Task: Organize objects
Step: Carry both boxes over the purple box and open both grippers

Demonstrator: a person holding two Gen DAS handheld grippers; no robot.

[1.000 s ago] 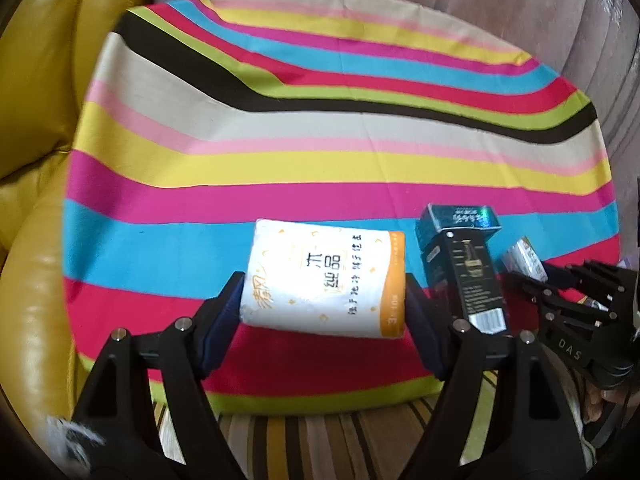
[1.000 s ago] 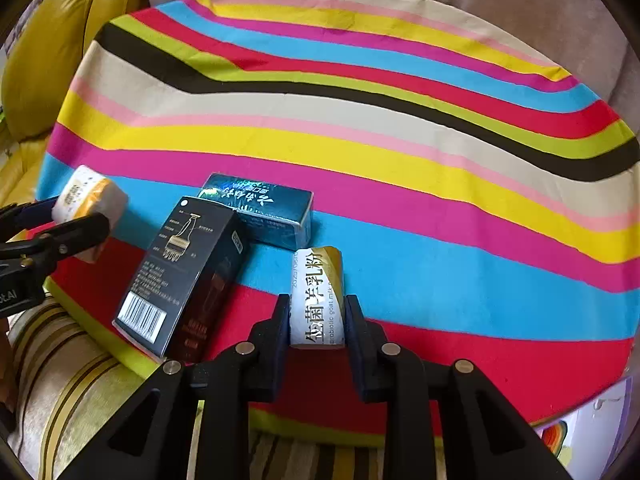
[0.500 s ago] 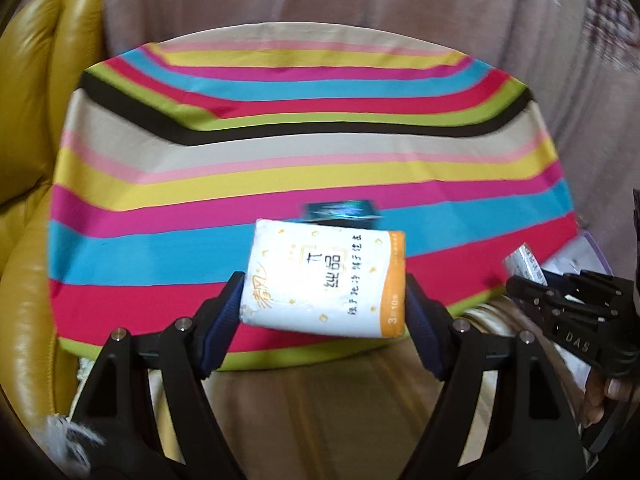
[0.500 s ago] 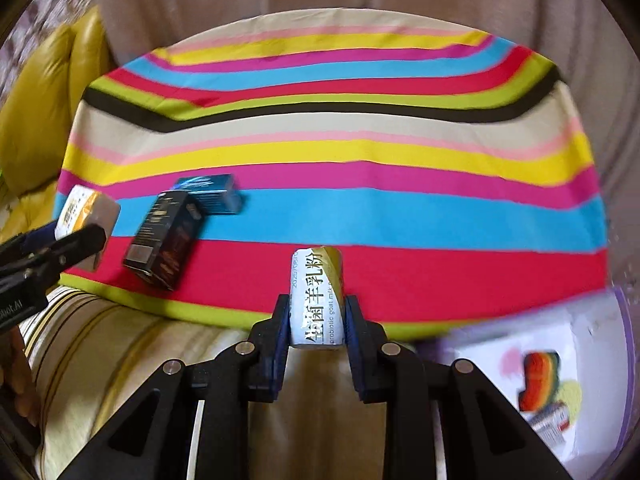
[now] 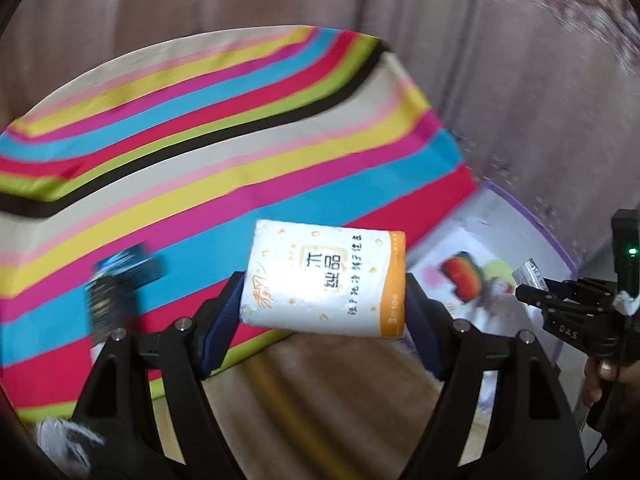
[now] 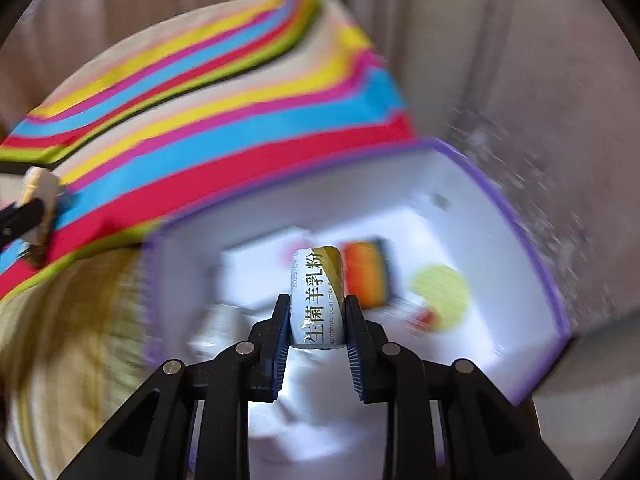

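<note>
left hand-held gripper (image 5: 324, 308) clamps tissue pack (image 5: 324, 278) | right hand-held gripper (image 6: 316, 320) clamps "goat milk" sachet (image 6: 318, 296)

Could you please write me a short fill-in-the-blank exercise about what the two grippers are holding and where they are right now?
1. The left gripper is shut on a white and orange ____ pack.
2. The right gripper holds a goat milk powder sachet above the white box with the ____ rim.
3. Two dark boxes lie on the ____ cloth.

Missing words: tissue; purple; striped
</note>
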